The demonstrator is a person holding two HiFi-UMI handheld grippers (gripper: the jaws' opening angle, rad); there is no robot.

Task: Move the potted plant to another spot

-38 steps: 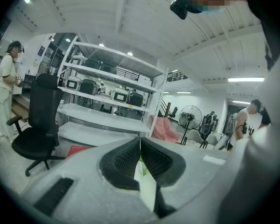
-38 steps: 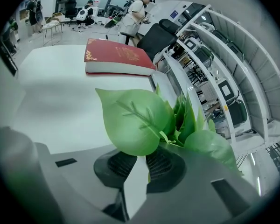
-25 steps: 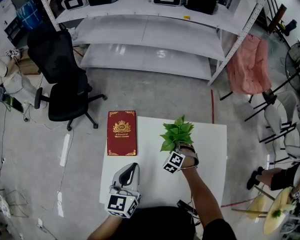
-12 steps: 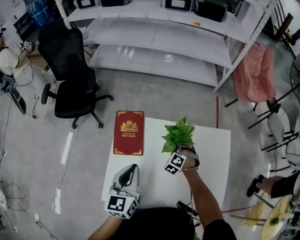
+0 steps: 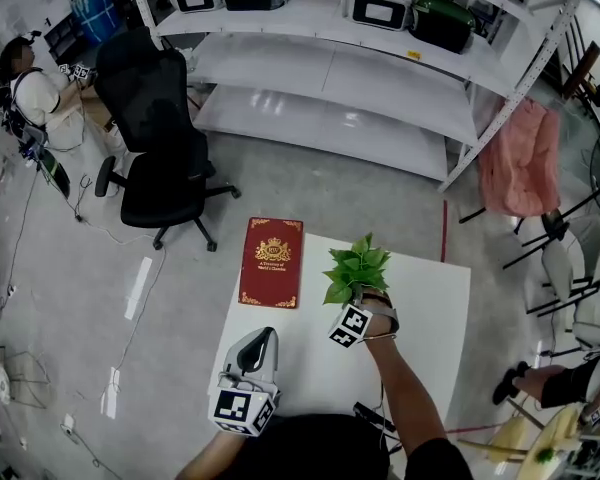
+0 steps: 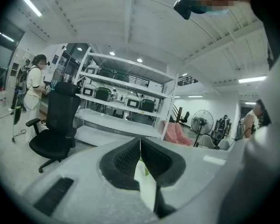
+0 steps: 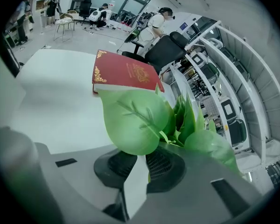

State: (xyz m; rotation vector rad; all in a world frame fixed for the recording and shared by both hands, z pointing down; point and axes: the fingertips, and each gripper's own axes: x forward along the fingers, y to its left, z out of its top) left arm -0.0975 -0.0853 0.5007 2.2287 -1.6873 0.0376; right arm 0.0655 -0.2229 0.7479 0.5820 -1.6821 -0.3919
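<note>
Gripping entry: the right gripper [image 5: 364, 302], jaws drawn narrow, is clamping the base of the green broad-leaved potted plant [image 5: 355, 269]; foliage is hiding the pot. The plant is standing over the middle of the white rectangular table [image 5: 425, 318], near the dark red gilt-stamped hardcover book [image 5: 271, 262]; whether it is lifted cannot be told. The left gripper [image 5: 263, 338], jaws pressed together on nothing, is idling near the front edge. Handling advice: carrying upright, clearing the book, seating the pot on bare tabletop before loosening.
</note>
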